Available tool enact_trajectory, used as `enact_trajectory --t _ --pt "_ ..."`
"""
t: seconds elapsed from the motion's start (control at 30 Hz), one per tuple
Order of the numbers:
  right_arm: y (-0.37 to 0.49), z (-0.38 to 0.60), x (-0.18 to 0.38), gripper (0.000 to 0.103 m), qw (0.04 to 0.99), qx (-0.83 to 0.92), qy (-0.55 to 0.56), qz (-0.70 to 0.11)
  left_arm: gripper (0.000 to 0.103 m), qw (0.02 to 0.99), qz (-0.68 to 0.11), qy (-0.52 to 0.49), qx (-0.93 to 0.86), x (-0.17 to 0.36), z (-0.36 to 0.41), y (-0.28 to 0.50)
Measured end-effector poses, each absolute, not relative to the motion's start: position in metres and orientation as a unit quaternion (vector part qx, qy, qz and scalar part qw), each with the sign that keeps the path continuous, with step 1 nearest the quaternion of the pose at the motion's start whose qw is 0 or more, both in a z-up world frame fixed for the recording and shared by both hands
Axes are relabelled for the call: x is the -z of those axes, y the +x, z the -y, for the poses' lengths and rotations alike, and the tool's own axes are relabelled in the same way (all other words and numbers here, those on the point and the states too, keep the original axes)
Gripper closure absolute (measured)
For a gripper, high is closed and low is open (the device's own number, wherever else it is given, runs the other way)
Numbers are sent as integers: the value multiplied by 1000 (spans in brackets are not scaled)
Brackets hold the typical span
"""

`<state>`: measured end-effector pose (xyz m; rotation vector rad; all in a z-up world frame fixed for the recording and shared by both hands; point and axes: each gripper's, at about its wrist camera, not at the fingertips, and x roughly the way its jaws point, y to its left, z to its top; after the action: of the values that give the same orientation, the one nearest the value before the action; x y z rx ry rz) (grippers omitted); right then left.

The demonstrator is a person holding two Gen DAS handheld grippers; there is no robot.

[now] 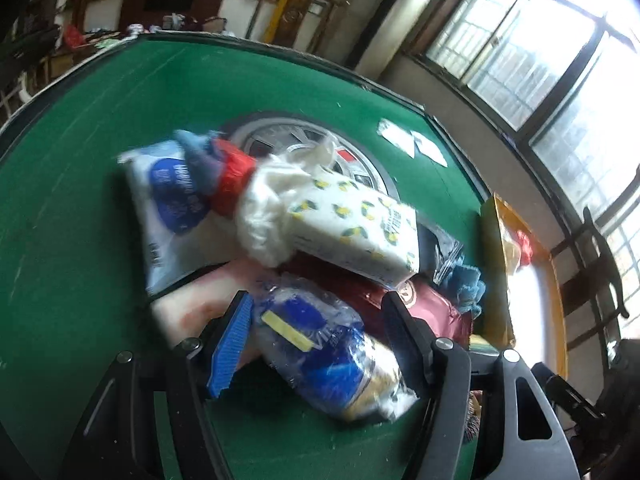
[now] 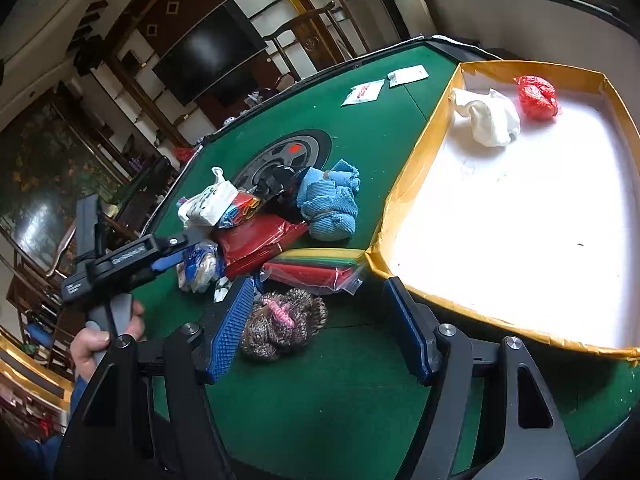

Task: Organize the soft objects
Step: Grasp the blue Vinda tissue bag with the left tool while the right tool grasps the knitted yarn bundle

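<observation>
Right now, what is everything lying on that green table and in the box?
box: one, yellow-rimmed, white inside, right of pile
white bundle: one, in box
red bundle: one, in box
blue towel: one, pile's right side
knitted hat: one, brown-speckled, nearest
lemon-print pack: one, white, atop pile
blue-printed bag: one, clear, between left jaws, not visibly clamped
left hand-held gripper: open
right hand-held gripper: open, around hat

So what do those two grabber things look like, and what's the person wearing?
Both are black plastic tools. The right gripper has two black fingers lined with ribbed blue pads, with round silver screws behind them. The left gripper looks the same close up; seen from the other camera it has a grey handle and a small white label. The person's sleeve is blue. No cables show.
</observation>
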<state>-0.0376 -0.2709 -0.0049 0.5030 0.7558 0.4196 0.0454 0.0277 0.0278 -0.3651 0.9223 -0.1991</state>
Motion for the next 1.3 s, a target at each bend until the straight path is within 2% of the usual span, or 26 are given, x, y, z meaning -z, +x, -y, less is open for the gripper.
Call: enact_trajectory --t 0.13,0.3,0.37,0.6,0.83,0.93,1.07,1.2,1.27,1.3 --pt "-33 269 6 35 876 -204 241 -366 37 881 -446 -107 116 -22 -3 31" --pt "-31 261 8 35 872 -223 231 -370 37 841 -492 -58 217 -5 25 -8" --pt "-30 256 9 35 870 -232 224 -373 37 854 -476 -43 205 -4 25 -22" --pt "-28 234 13 35 870 -240 195 -385 33 862 -477 -46 163 -5 18 -21" --pt "-27 222 17 35 869 -229 172 -404 29 878 -461 -5 132 3 29 -16" --pt "-25 218 22 35 865 -227 176 -412 30 882 -454 -11 129 4 26 -12" --pt "-20 208 31 34 851 -239 192 -426 38 882 -449 -37 138 1 12 -14" --pt "-18 190 27 34 855 -239 163 -430 38 882 -450 -33 137 1 14 -14" --pt "-19 185 24 36 863 -235 150 -421 38 882 -451 -22 132 1 15 -17" --pt "-20 182 23 46 864 -242 146 -417 38 882 -452 -18 130 1 18 -16"
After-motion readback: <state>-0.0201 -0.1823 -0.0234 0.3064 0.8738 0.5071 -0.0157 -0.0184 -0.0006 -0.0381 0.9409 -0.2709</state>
